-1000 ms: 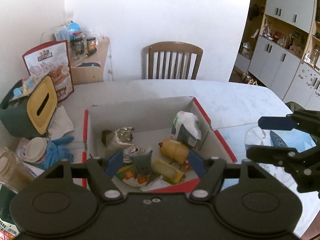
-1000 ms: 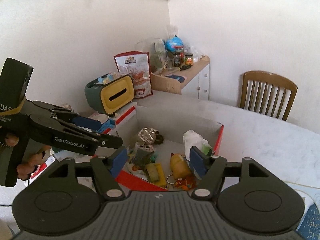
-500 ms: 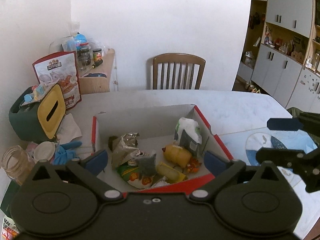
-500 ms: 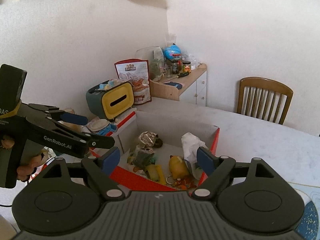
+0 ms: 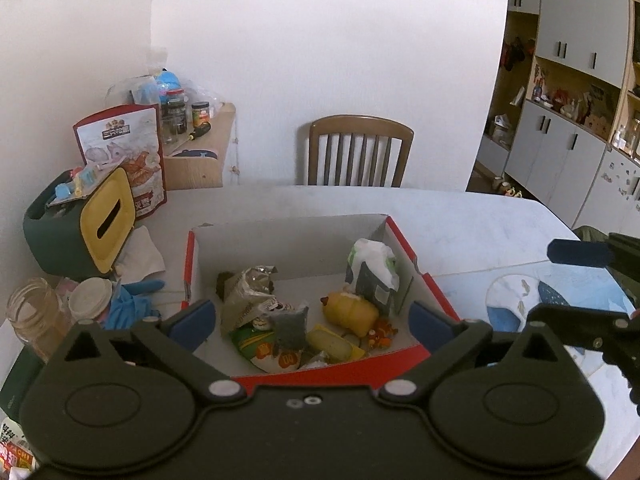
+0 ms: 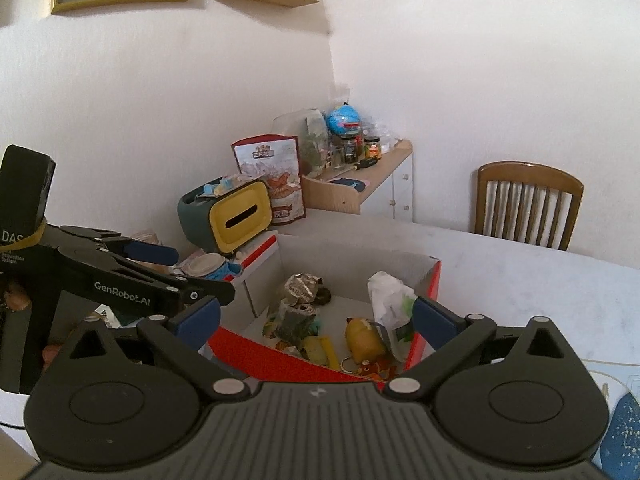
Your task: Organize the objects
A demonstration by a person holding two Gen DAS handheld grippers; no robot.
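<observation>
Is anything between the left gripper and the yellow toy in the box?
Only the near wall of the box lies between the open left gripper and the yellow toy. From above nothing covers it; a white bag leans just behind.

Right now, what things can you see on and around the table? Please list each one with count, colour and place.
box: one, red outside, white inside, table middle
yellow toy: one, in box
foil wrapper: one, silver, in box
white bag: one, box right corner
tissue holder: one, green and yellow, left of box
snack bag: one, red and white, behind holder
jar: one, clear, table's left edge
blue glove: one, beside jar
chair: one, brown, behind table
left tongs: open, above box
right tongs: open, above box
</observation>
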